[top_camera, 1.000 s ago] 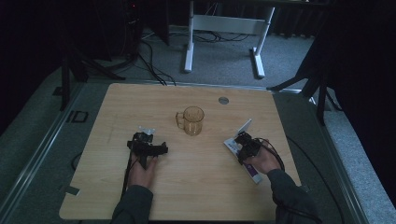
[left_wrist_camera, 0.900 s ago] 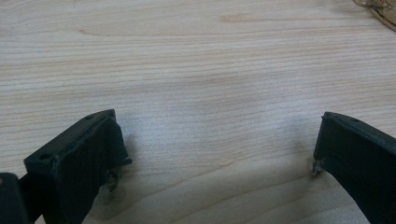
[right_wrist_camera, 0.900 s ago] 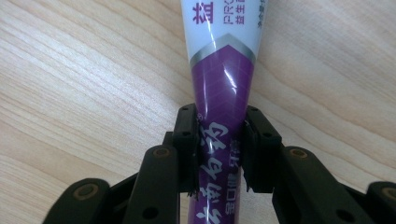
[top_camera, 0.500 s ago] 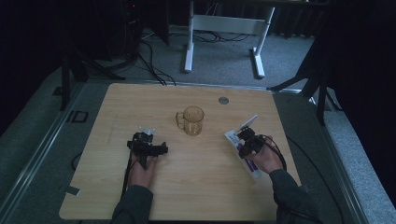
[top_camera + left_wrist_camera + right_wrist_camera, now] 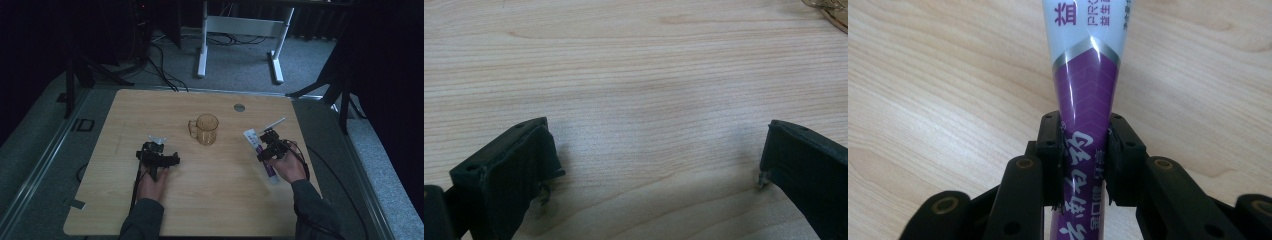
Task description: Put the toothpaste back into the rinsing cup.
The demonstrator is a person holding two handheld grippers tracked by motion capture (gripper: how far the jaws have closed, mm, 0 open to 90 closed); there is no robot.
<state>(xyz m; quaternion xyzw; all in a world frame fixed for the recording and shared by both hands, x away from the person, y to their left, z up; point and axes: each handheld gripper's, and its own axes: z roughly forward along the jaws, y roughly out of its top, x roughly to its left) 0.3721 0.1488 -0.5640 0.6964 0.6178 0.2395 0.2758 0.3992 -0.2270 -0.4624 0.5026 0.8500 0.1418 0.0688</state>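
Right gripper view: right gripper (image 5: 1084,165) has just closed its jaws on the purple-and-white plastic toothpaste tube (image 5: 1088,85), held above the light wooden table (image 5: 923,100). Left gripper (image 5: 659,165) rests with jaws spread wide, holding nothing.

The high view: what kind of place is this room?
Probably a lab or recording studio, not a home: a bare wooden table on grey carpet, loose cables on the floor, dark curtains around it.
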